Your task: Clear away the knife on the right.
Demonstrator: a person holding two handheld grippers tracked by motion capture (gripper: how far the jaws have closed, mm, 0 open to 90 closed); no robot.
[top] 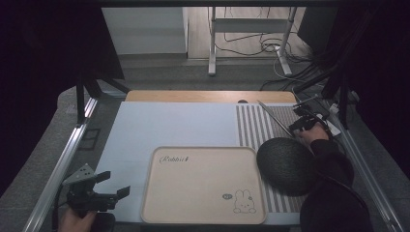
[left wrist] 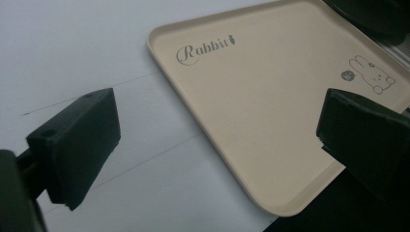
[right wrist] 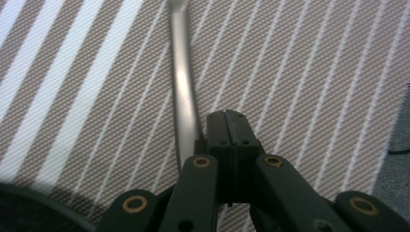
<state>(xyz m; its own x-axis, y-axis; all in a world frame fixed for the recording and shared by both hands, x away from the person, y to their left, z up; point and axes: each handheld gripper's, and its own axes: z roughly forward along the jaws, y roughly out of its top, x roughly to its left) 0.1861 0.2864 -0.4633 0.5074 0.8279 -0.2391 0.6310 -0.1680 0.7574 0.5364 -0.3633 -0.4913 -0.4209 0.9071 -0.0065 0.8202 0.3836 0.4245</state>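
One slim metal utensil handle point(right wrist: 183, 82) is seen lying on the striped placemat point(right wrist: 300, 72), beside the dark bowl point(top: 285, 165). It is judged stiff, light and slippery, best pinched across mid-handle. The right gripper point(right wrist: 227, 126) is pressed together just beside it, holding nothing; the left gripper point(left wrist: 212, 140) is spread near the beige tray point(left wrist: 261, 92).

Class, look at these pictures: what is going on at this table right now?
A person works at a table with tongs in each hand. The right tongs are shut, their tips beside a slim metal utensil lying on the striped mat; whether they grip it is unclear. A dark bowl sits near that hand. The left tongs are open, off to the left of the beige rabbit tray, which has nothing on it.
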